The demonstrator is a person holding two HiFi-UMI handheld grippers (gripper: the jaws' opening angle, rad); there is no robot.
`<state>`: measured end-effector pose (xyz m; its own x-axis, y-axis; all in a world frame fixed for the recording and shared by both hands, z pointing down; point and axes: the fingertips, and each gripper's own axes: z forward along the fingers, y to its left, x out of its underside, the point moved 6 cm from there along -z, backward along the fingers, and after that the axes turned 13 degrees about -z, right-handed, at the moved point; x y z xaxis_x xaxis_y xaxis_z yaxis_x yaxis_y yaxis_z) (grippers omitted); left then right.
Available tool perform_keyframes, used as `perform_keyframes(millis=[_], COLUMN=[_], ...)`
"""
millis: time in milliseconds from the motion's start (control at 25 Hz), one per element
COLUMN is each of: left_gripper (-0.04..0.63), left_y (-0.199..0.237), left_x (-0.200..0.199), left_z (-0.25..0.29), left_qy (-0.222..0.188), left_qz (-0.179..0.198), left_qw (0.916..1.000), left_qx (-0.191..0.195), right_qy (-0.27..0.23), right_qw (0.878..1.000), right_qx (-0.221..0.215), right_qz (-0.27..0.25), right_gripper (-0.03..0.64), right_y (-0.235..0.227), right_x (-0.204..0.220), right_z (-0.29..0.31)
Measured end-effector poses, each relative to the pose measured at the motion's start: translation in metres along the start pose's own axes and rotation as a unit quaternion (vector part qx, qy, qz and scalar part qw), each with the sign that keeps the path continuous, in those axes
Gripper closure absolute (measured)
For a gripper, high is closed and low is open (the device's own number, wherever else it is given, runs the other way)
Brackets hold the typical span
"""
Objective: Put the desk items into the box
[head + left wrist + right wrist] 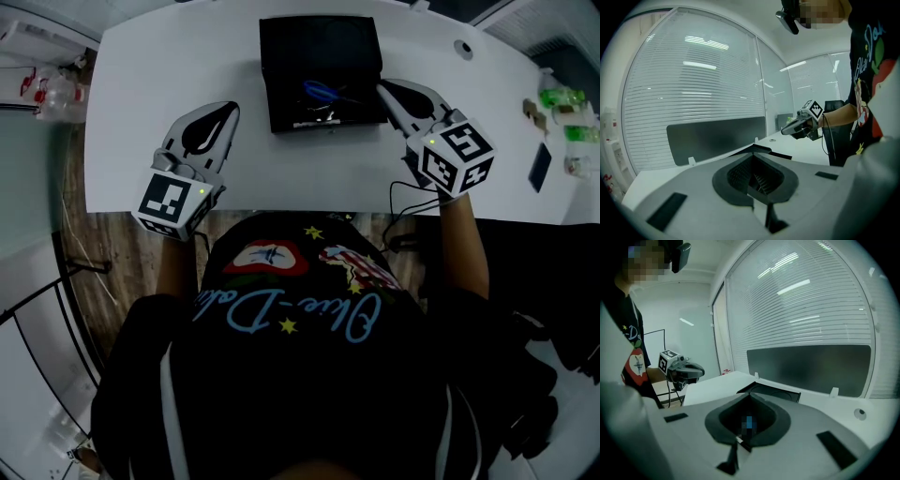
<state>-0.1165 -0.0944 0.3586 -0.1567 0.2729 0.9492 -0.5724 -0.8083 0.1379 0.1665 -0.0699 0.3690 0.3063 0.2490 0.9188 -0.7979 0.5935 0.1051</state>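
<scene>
On desk, black box holds blue item; left hand-held gripper, right hand-held gripper closed, empty.

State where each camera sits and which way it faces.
Head view: on the person's head, looking steeply down at the white table and black box; torso, forearms, left tool, right tool show.
Left gripper view: on the left tool, facing along its shut jaws toward the box; right tool beyond.
Right gripper view: on the right tool, facing along its shut jaws toward the box; left tool beyond.
Shared: box and both tools.
</scene>
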Motion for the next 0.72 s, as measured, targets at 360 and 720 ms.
perform_keyframes(millis=[360,720], left_gripper=[0.586,0.586], left_y=[-0.005,-0.013], left_x=[0.003,0.002], left_z=[0.003,0.009], left_qy=[0.009,0.012], left_qz=[0.004,0.006], left_qw=[0.9999,0.9994], left_qx=[0.013,0.032], right_qy=[-0.03,-0.038], right_qw=[0.999,0.999], right_qx=[0.024,0.035], right_qz=[0.009,0.014], right_gripper=[0.609,0.609], right_y=[0.0,0.0], right_x=[-0.01,-0.01], right_z=[-0.023,-0.042])
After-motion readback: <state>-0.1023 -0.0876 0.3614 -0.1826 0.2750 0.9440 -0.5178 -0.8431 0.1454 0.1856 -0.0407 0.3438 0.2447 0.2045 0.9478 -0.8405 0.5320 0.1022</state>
